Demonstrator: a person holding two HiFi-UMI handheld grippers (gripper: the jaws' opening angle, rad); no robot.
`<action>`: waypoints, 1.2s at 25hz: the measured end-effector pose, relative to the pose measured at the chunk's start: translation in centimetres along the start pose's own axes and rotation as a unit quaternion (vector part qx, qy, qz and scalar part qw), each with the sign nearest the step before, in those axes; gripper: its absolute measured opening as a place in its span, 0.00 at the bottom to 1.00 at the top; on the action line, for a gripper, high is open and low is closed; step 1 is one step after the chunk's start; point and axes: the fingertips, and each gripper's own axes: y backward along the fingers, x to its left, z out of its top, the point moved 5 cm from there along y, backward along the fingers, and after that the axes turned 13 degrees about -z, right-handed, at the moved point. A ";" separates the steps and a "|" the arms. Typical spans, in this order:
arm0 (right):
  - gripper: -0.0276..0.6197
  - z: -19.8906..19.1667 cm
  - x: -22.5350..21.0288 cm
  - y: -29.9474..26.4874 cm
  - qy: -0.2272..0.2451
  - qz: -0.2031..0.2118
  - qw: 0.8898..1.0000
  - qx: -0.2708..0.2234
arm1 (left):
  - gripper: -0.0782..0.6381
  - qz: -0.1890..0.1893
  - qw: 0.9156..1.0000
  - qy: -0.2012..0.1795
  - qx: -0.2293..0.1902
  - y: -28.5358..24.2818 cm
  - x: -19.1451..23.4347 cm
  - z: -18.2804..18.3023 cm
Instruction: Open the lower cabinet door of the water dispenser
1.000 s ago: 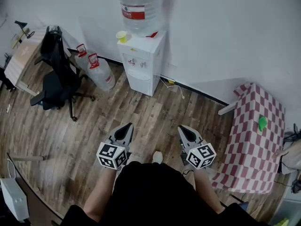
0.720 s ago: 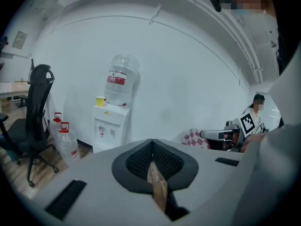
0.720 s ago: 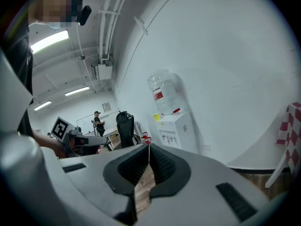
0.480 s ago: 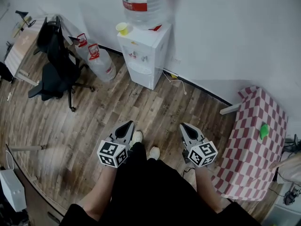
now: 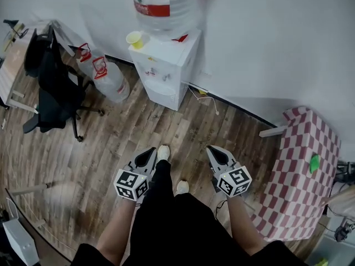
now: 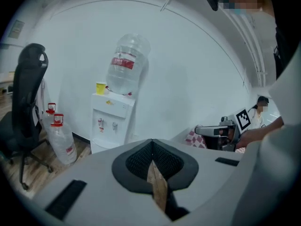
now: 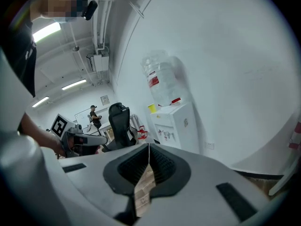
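Observation:
A white water dispenser (image 5: 166, 65) stands against the back wall with a big clear bottle (image 5: 162, 7) on top; its lower cabinet door (image 5: 164, 95) is closed. It also shows in the left gripper view as the dispenser (image 6: 110, 121) and in the right gripper view as the dispenser (image 7: 175, 126). My left gripper (image 5: 148, 156) and right gripper (image 5: 215, 154) are both shut and hold nothing. They hang side by side over the wood floor, well short of the dispenser, on either side of the person's legs.
A black office chair (image 5: 51, 79) and two spare water bottles (image 5: 108, 82) stand left of the dispenser. A table with a red checked cloth (image 5: 302, 165) is at the right. A cable (image 5: 205, 96) lies on the floor by the wall. A yellow cup (image 5: 133, 38) sits on the dispenser.
The person has stepped forward, so the dispenser lies nearer and the chair has shifted left in the head view. Both grippers stay shut, side by side.

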 end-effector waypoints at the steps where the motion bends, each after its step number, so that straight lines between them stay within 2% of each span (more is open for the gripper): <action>1: 0.08 -0.2 -0.4 -1.6 -0.001 0.000 1.000 0.000 | 0.13 -0.004 1.000 -0.003 0.002 -1.0 1.4 0.1; 7: 0.08 -3.2 -4.0 -12.0 0.003 -0.008 1.000 -0.002 | 0.13 -0.030 0.999 -0.033 0.021 -8.6 9.5 -1.6; 13: 0.08 -8.5 -8.2 -22.1 0.004 -0.013 1.000 -0.010 | 0.13 -0.028 0.998 -0.052 0.038 -14.6 17.6 -6.9; 20: 0.08 -16.1 -12.7 -32.1 0.027 -0.012 0.999 -0.022 | 0.13 -0.024 0.998 -0.058 0.017 -21.1 26.0 -14.0; 25: 0.08 -21.0 -15.1 -37.9 0.045 -0.005 0.999 -0.030 | 0.13 -0.036 0.996 -0.076 0.007 -25.7 30.5 -18.2; 30: 0.08 -25.3 -16.9 -43.5 0.062 0.008 0.997 -0.043 | 0.13 -0.031 0.996 -0.083 -0.018 -29.2 34.3 -21.6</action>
